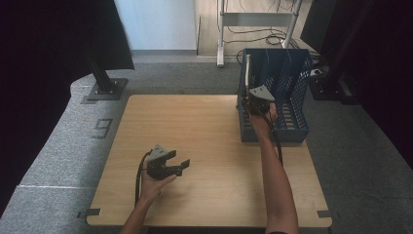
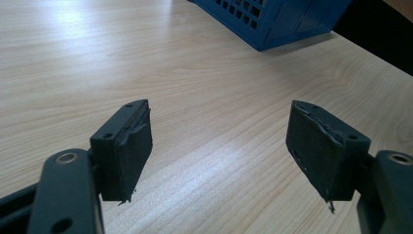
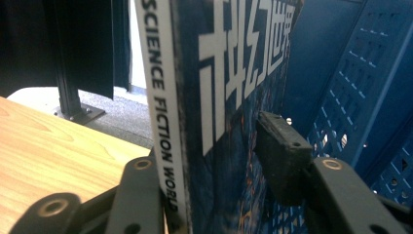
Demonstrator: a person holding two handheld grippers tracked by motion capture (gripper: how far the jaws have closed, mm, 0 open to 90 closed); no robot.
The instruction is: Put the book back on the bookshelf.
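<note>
My right gripper has its jaws around a book, one on each side, but the far pad sits just off the cover. The book stands upright in the left end of the blue rack. My left gripper hangs wide open over the table.

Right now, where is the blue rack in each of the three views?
High view: the blue rack stands at the table's far right; the right tool is at its left end.
Left gripper view: a corner of it sits at the top edge, right of centre.
Right gripper view: its perforated wall is at right, behind the book.
Shared landmark: the wooden table.
</note>
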